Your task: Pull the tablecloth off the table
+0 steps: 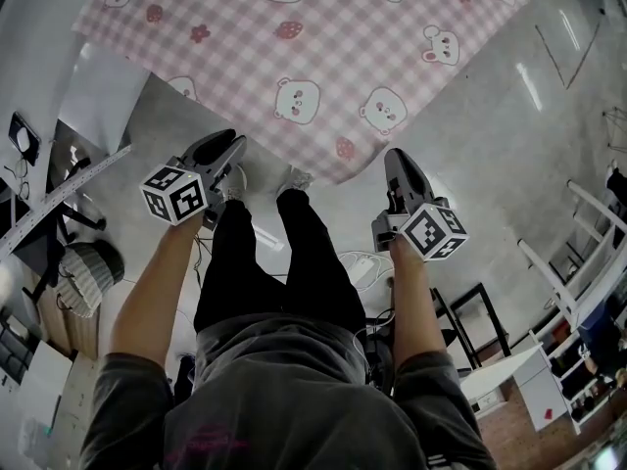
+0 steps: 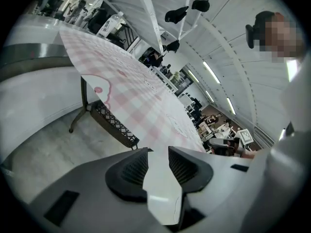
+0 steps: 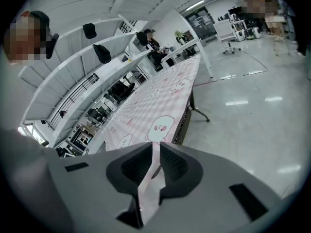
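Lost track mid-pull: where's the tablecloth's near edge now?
In the head view, the near edge of the tablecloth sits ahead of the person's legs, held by left gripper and right gripper.

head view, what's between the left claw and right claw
In the head view, the person's legs stand between left claw and right claw, with the tablecloth edge just beyond.

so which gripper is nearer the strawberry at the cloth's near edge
Right. The right gripper holds the cloth by its edge just right of the strawberry; the left gripper holds the same edge farther off, to the strawberry's left.
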